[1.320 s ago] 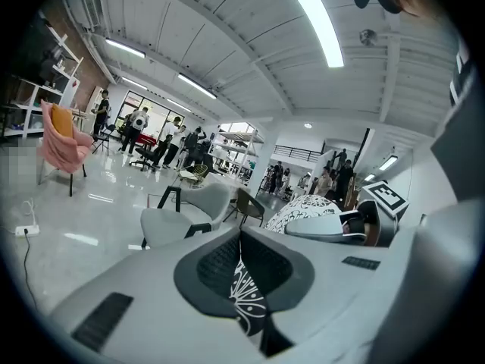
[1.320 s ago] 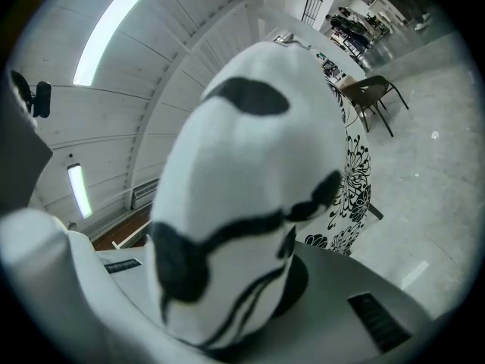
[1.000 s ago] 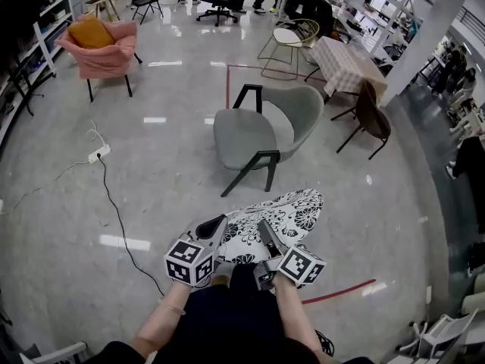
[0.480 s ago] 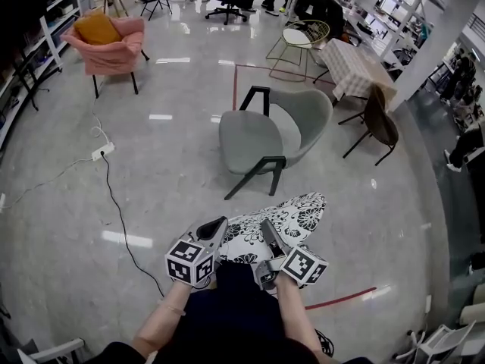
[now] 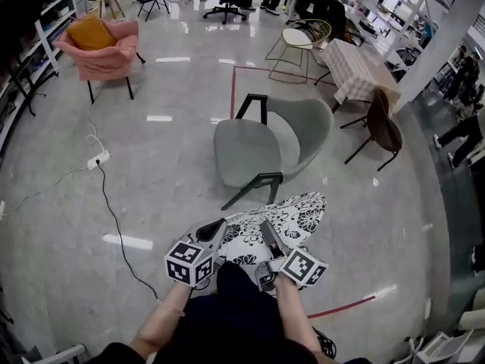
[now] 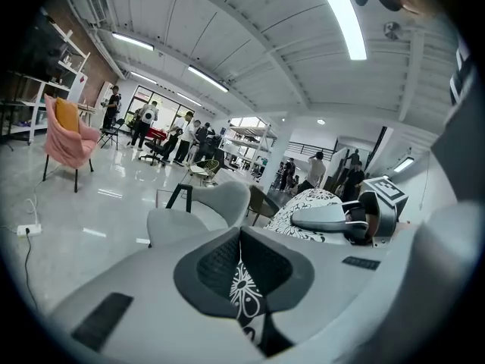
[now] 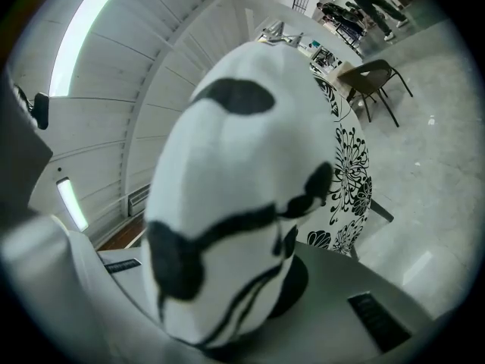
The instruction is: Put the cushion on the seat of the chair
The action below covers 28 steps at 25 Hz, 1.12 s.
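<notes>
Cushion [image 5: 284, 217] short of chair [image 5: 244, 150], open floor [image 5: 178, 192] between.
Left tool [image 5: 215, 227], right tool [image 5: 265, 230] clamp its near edge; gripper views show fabric pinched.

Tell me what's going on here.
A person holds up a black-and-white floral cushion with two grippers: the left gripper and the right gripper are each shut on its near edge. The grey chair stands just ahead, its seat bare; the cushion is not yet on it.

Head view looks down — gripper views close, sharing cushion [image 5: 292, 214].
</notes>
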### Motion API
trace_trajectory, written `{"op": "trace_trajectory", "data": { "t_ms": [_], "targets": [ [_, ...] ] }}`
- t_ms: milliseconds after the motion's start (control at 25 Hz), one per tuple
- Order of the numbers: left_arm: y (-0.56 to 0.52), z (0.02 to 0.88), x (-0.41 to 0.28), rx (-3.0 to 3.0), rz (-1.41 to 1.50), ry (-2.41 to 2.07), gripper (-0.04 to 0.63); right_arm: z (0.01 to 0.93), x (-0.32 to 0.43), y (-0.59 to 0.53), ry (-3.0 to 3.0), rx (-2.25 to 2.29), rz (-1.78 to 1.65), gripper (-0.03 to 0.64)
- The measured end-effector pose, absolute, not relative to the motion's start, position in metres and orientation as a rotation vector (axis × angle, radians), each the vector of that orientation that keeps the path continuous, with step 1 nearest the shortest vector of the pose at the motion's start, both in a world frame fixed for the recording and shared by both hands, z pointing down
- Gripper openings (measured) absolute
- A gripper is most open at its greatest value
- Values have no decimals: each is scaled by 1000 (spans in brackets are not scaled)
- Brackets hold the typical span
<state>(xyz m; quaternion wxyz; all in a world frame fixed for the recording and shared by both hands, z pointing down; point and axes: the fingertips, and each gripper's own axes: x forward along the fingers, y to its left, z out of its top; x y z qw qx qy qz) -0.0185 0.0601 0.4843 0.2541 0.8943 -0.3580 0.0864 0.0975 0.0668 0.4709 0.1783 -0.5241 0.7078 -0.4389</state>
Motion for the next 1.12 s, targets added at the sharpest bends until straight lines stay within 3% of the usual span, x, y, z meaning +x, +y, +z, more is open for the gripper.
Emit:
{"op": "trace_trajectory", "data": {
  "t_ms": [1120],
  "targets": [
    [-74, 478, 21, 2393, 201, -1139, -6, 464, 131, -85, 2137, -1333, -1241, 31]
  ]
}}
